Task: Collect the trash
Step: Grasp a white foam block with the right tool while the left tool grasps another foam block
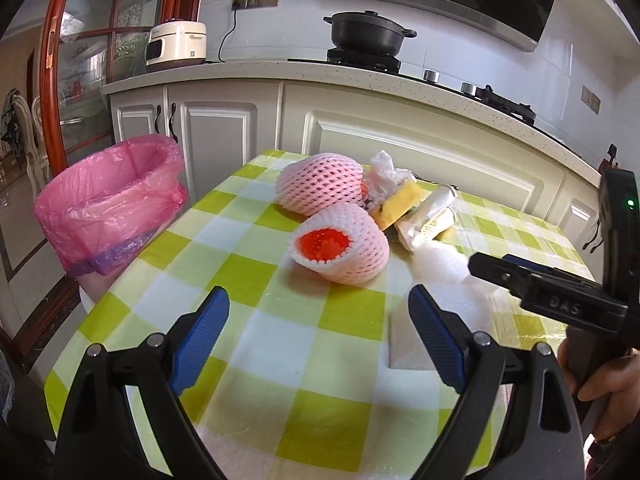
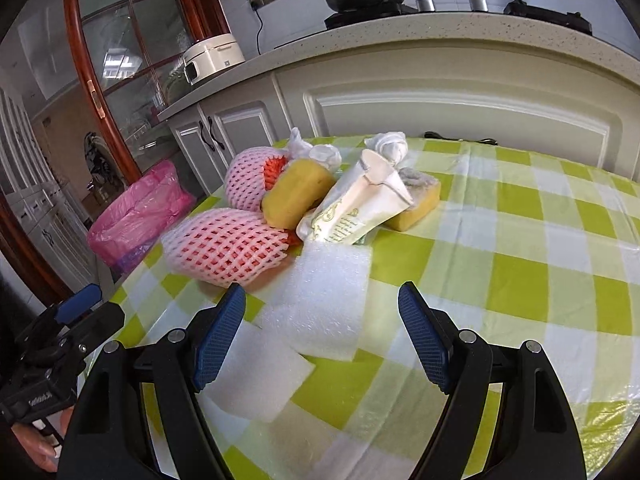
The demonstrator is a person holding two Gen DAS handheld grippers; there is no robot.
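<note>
A pile of trash lies on the green-checked table (image 1: 280, 344): two pink foam fruit nets (image 1: 340, 246) (image 2: 228, 246), yellow sponges (image 2: 298, 192), a squeezed white tube (image 2: 360, 204), crumpled tissue (image 1: 384, 176) and white foam sheets (image 2: 328, 300). A bin lined with a pink bag (image 1: 108, 208) stands left of the table and also shows in the right wrist view (image 2: 136, 216). My left gripper (image 1: 320, 344) is open and empty, short of the near net. My right gripper (image 2: 320, 344) is open and empty over the foam sheets.
White kitchen cabinets and a counter (image 1: 360, 80) run behind the table, with a rice cooker (image 1: 176, 44) and a black pot (image 1: 368, 32) on a stove. A wood-framed glass door (image 1: 88, 60) stands at left.
</note>
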